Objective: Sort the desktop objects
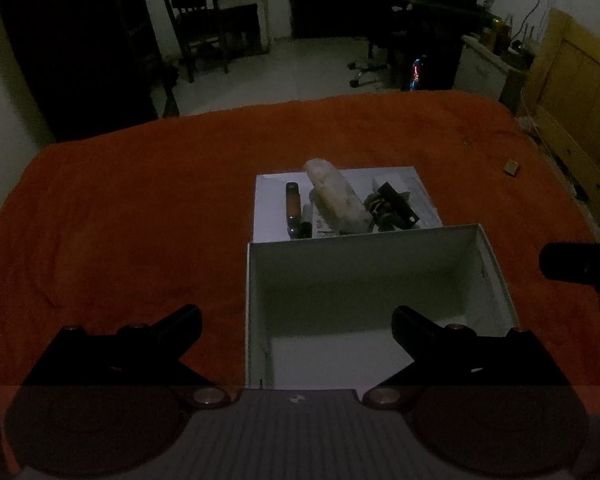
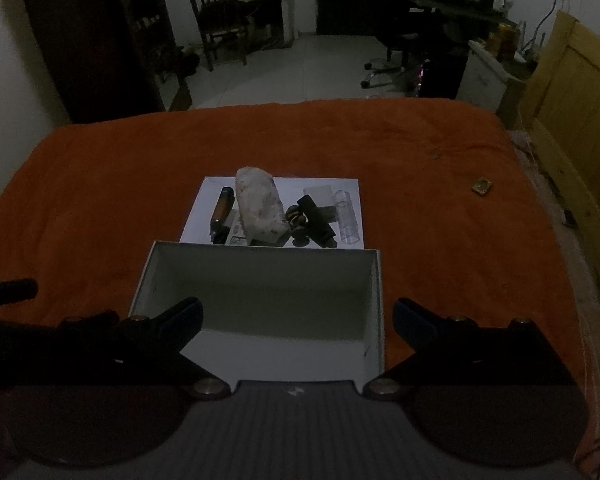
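An open white box [image 1: 364, 264] [image 2: 260, 276] stands on the orange cloth, its inside bare. Behind it lies a white sheet [image 1: 272, 200] [image 2: 204, 208] with several small objects: a pale crumpled bundle [image 1: 334, 196] [image 2: 260, 208], a dark brown tube [image 1: 293, 206] [image 2: 222, 216], a black clip-like piece [image 1: 396, 204] [image 2: 316, 216] and a clear plastic case [image 2: 346, 216]. My left gripper [image 1: 296, 320] is open and empty, low over the box's left wall. My right gripper [image 2: 298, 314] is open and empty above the box's near side.
The orange cloth [image 1: 120, 208] [image 2: 440, 220] covers the whole surface. A small tan square item [image 1: 511, 167] [image 2: 482, 186] lies far right. A wooden headboard [image 2: 572, 92] runs along the right edge. The other gripper shows at the edges of each view [image 1: 580, 264] [image 2: 4, 290].
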Available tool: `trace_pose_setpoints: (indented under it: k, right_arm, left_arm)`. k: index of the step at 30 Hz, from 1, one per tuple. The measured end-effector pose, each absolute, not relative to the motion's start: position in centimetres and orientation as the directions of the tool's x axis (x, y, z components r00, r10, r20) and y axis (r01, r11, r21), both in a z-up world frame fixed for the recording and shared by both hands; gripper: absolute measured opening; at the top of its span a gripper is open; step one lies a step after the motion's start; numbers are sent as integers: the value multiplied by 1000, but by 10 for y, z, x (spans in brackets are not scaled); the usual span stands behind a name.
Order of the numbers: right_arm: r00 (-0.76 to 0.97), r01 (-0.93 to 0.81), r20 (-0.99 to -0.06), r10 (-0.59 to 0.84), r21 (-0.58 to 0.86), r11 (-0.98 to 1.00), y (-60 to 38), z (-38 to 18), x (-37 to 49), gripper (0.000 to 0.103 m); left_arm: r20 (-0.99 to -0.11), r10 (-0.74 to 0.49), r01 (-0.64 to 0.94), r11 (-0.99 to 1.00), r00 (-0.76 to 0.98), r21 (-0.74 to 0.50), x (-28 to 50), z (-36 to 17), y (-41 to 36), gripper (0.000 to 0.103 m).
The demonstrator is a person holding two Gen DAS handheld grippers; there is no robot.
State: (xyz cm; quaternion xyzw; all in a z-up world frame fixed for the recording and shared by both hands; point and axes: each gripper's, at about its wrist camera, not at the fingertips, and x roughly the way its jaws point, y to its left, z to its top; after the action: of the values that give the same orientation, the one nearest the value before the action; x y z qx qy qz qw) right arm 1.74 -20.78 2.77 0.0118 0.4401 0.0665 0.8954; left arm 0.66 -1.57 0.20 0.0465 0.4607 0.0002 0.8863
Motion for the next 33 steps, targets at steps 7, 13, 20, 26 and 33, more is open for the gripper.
trace_pose_setpoints:
  k: [7,13,20,26,33]
  right_arm:
    - [593,-117,-793,135,81,990,-203,26,16,103]
    - [592,-121,-793,143,88,989,-204,26,19,103]
    - [595,-111,-791,146,99,989,-207,28,22,103]
    - [602,-90,-787,135,102,991,-214,30,23,103]
    - [603,-101,-782,161,125,987,-216,32,23,103]
  left_arm:
    - [-812,48,42,995,582,89,7,3,-18,103]
    - [-815,57,37,995,577,96,10,3,-20,103]
    - [-809,69,41,993,584,114,12,4,-24,103]
    - [-805,82,18,993,588,114,16,7,-20,103]
    - [-814,55,14,997,578,77,19,8,-17,103]
